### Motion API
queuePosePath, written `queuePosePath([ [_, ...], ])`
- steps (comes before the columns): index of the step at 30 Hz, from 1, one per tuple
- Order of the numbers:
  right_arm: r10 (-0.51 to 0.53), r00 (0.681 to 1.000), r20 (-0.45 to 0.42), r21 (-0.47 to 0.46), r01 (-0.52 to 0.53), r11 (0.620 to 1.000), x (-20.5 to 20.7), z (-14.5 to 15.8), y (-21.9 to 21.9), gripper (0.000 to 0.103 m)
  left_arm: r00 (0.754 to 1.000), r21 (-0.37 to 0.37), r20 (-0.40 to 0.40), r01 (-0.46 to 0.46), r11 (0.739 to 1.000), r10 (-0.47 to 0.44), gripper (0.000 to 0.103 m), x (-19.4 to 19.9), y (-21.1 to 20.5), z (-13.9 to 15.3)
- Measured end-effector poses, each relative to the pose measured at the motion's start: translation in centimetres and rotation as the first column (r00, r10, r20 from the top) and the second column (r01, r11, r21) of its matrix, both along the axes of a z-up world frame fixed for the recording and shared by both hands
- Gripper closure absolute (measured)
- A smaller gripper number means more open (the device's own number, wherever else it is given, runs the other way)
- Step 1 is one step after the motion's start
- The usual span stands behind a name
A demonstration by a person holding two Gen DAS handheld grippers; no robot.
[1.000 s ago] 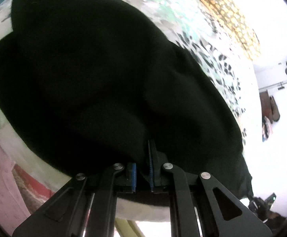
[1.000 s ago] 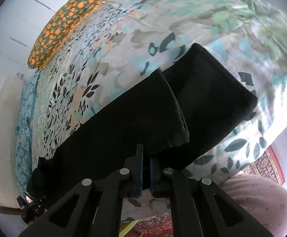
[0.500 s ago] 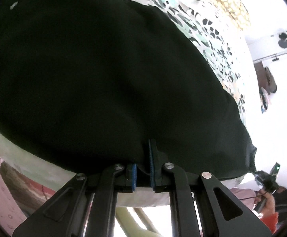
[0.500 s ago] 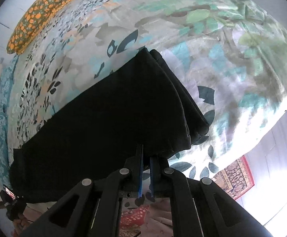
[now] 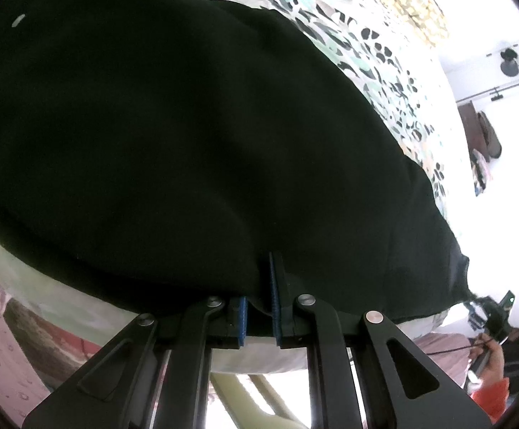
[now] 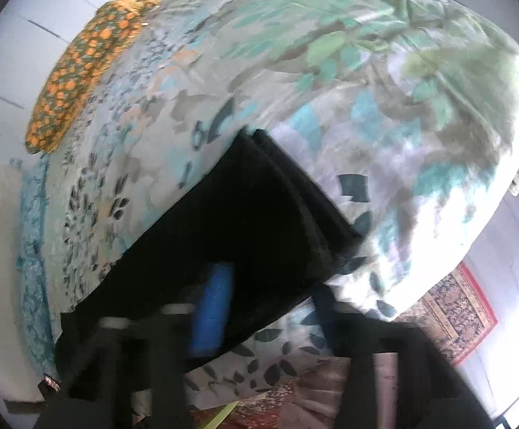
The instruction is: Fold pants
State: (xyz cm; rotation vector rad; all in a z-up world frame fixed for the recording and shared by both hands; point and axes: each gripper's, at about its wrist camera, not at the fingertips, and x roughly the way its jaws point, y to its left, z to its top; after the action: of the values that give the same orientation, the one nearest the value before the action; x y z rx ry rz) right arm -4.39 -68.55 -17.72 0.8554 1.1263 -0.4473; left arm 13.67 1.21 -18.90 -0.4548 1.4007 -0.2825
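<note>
The black pants [image 5: 188, 125] lie folded lengthwise on the floral bedsheet [image 5: 384, 71] and fill most of the left wrist view. My left gripper [image 5: 259, 307] is shut on their near edge, with a fold of cloth pinched between the blue pads. In the blurred right wrist view the pants [image 6: 230, 221] end in stacked layers on the sheet [image 6: 384, 107]. My right gripper [image 6: 266, 304] is opening. Its fingers stand wide apart over the near hem, which lies between them, and the pads do not press on it.
An orange-patterned pillow [image 6: 80, 71] lies at the head of the bed. A red-bordered rug [image 6: 452, 318] covers the floor beyond the bed's corner. A hand in an orange sleeve [image 5: 491, 357] shows at the pants' far end in the left wrist view.
The right jaws, pinched on the hem before, have come apart. The top layer now lies over the lower one. The left gripper stays clamped, closer to the cloth.
</note>
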Motion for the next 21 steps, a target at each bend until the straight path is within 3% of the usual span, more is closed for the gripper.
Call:
queuePosePath([
  [8, 0.016, 0.995, -0.096, -0.097, -0.025, 0.995, 1.5, -0.1, 0.9, 0.089, 0.997, 0.043, 0.037, 0.063, 0.997, -0.064, 0.095, -0.8, -0.6, 0.9],
  [16, 0.026, 0.989, -0.145, -0.144, -0.047, 0.988, 2.0, -0.3, 1.6, 0.088, 0.998, 0.037, -0.011, 0.056, 0.998, -0.055, 0.088, -0.7, -0.2, 0.0],
  [19, 0.021, 0.989, -0.149, -0.15, -0.043, 0.988, 1.9, -0.2, 1.6, 0.088, 0.997, 0.036, -0.037, 0.068, 0.997, -0.067, 0.076, -1.0, 0.1, 0.3],
  [21, 0.019, 0.988, -0.152, -0.153, -0.042, 0.987, 1.9, -0.2, 1.6, 0.087, 0.997, 0.065, -0.039, 0.076, 0.995, -0.073, 0.062, -1.6, 0.4, 1.1],
])
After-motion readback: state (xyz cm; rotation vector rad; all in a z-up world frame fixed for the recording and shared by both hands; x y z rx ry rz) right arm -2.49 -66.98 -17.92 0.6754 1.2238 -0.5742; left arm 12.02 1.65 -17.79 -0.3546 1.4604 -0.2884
